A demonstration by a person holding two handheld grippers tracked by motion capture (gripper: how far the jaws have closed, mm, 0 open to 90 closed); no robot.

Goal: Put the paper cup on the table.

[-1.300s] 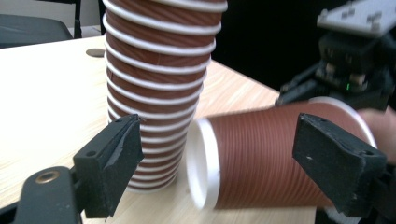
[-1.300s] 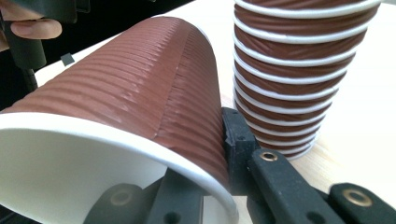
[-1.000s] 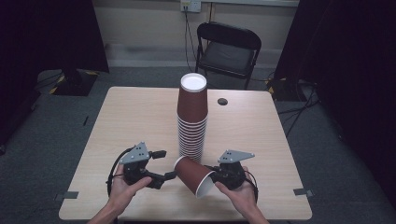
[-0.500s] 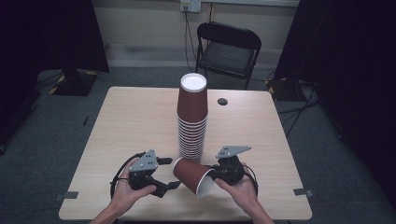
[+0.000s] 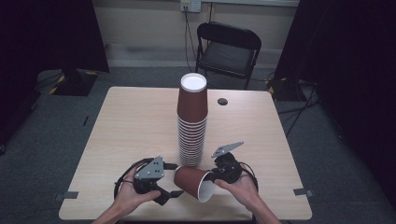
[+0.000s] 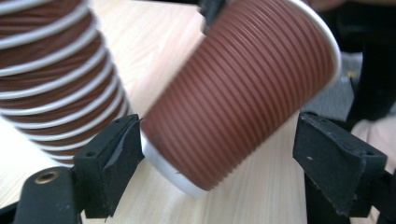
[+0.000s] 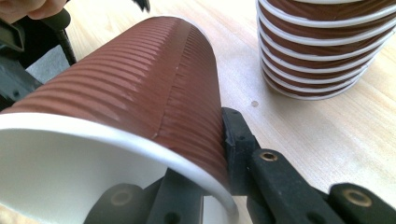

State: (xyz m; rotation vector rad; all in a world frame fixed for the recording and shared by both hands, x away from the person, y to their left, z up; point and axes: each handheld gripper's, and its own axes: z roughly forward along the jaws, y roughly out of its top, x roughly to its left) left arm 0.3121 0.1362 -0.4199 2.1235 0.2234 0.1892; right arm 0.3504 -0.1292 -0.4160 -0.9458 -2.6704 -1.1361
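A tall stack of upside-down brown ribbed paper cups (image 5: 192, 122) stands mid-table, and its lower part shows in the left gripper view (image 6: 51, 79) and the right gripper view (image 7: 322, 46). A single brown cup (image 5: 190, 183) lies on its side just above the table's front. My right gripper (image 5: 211, 178) is shut on the wall at its white rim (image 7: 140, 140), one jaw inside, one outside. My left gripper (image 5: 173, 179) straddles the cup's base end (image 6: 243, 93). Its jaws have just been opening a little; the left pad (image 6: 114, 158) sits at the base rim and the right pad (image 6: 336, 158) stands clear.
A small black disc (image 5: 222, 101) lies on the wooden table (image 5: 130, 121) at the far right. A black folding chair (image 5: 228, 51) stands behind the table. The table's front edge is close under both hands.
My left gripper has moved right, so its jaws now stand around the cup's base. The right gripper has tilted a little, still holding the cup.
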